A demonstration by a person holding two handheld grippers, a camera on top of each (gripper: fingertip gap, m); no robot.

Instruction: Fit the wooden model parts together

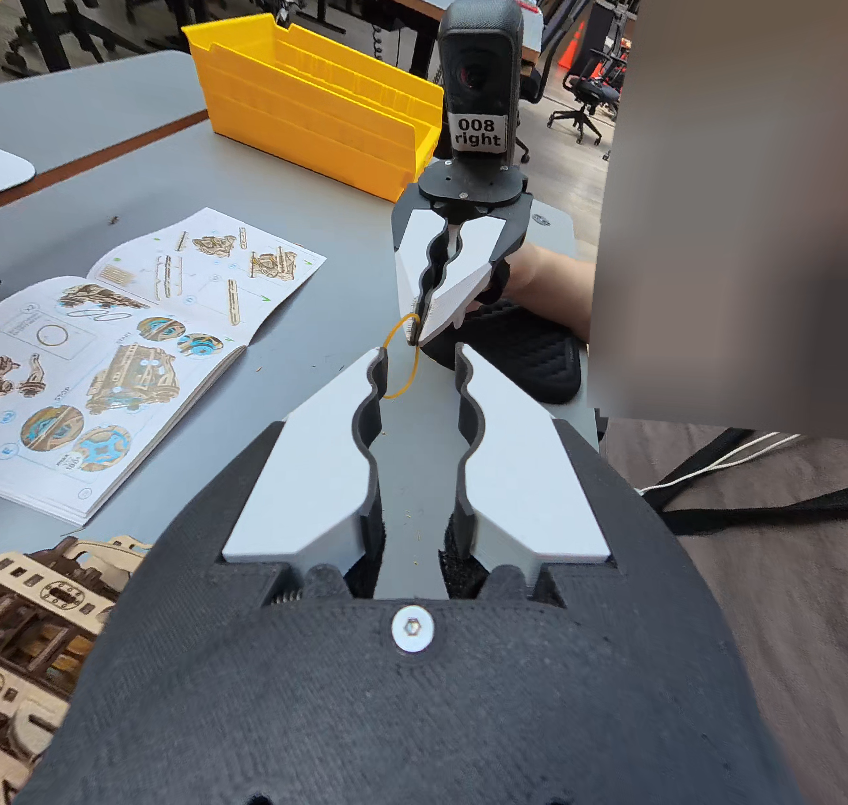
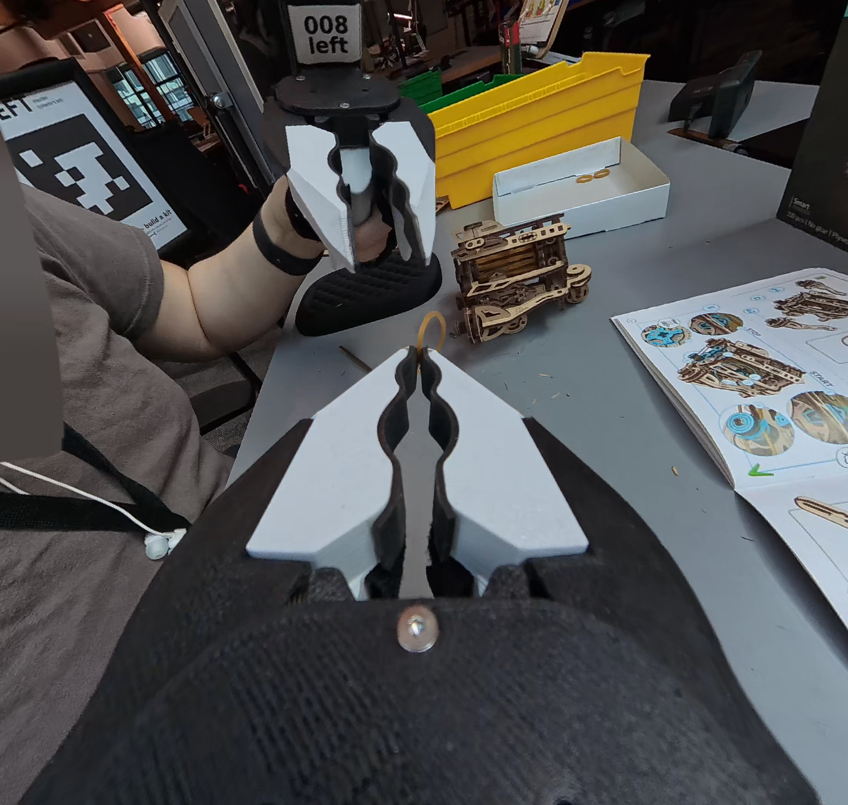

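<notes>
My right gripper [image 2: 418, 351] is shut on a yellow rubber band [image 2: 432, 313], whose loop sticks out past the fingertips. The left wrist view shows the same pinch, with the right gripper [image 1: 415, 340] holding the band [image 1: 418, 363] above the grey table [image 1: 298, 324]. My left gripper [image 1: 420, 350] is open. The band's loop hangs between its fingers, close to its left fingertip [image 1: 377, 356], and the pads do not press on it. The left gripper [image 2: 385, 257] also shows open in the right wrist view. The wooden model [image 2: 518, 278] stands on the table beyond the band, and also shows in the left wrist view [image 1: 41, 622].
An open instruction booklet [image 2: 757, 393] lies to the right of the model. A yellow bin [image 2: 537, 126] and a white box [image 2: 583, 200] holding two rubber bands [image 2: 592, 177] stand behind it. A black pad [image 2: 367, 296] lies near the table's edge. A person's arm is at the left. The gap from one gripper's tips to the other's is roughly 4 centimetres.
</notes>
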